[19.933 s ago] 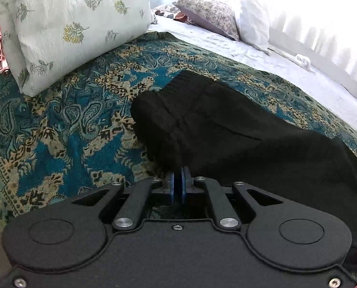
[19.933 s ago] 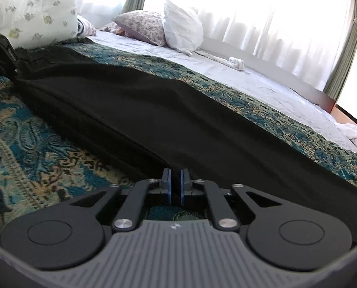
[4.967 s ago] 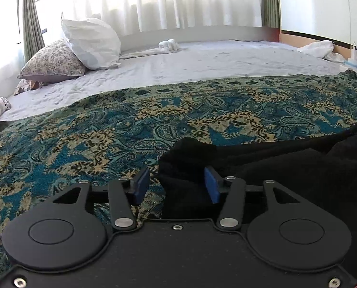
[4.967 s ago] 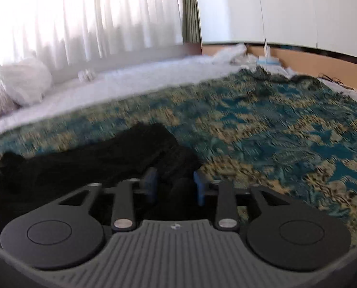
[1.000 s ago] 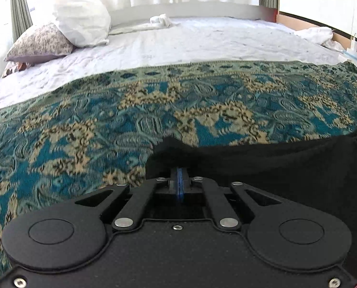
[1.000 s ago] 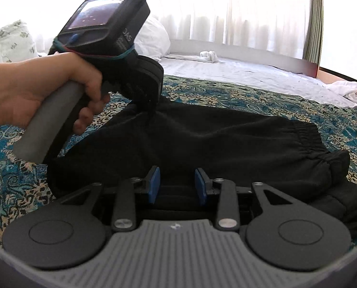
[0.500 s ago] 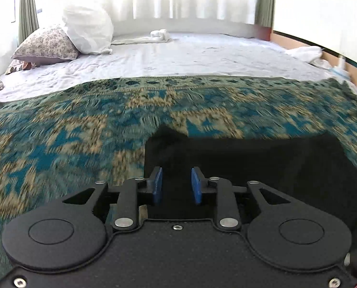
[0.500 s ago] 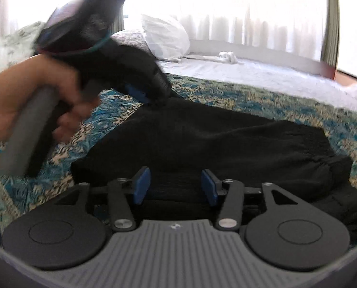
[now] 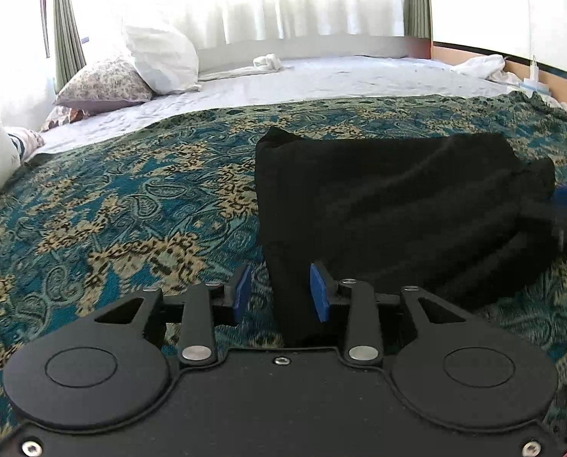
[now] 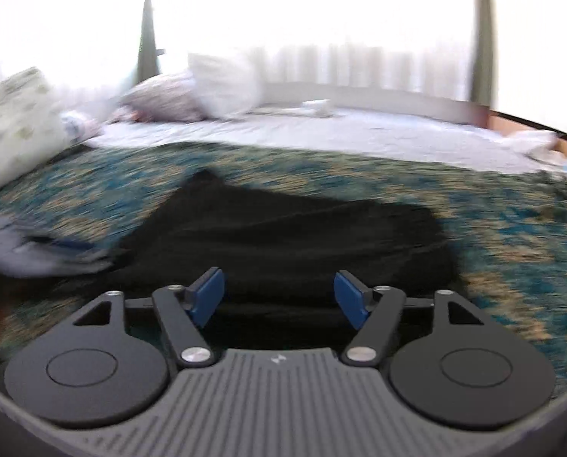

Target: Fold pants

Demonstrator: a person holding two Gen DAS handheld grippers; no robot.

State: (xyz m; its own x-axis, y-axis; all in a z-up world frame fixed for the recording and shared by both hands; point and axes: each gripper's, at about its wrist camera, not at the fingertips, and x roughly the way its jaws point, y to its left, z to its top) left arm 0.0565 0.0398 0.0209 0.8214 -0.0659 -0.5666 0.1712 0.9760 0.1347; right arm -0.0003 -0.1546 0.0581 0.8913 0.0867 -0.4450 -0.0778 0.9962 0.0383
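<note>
Folded black pants on the bed, both my hand-held grippers let go.

The bed [image 9: 340, 83] carries a patterned blanket [image 9: 112, 198], and on it lie the pants [image 9: 390, 198], a soft, limp, fairly light bundle that I judge will sag and slide unless pinched at a thick folded edge or corner. My left hand-held gripper [image 9: 279, 293] stands apart around the near corner; my right hand-held gripper [image 10: 279, 297] gapes wide, holding nothing.
</note>
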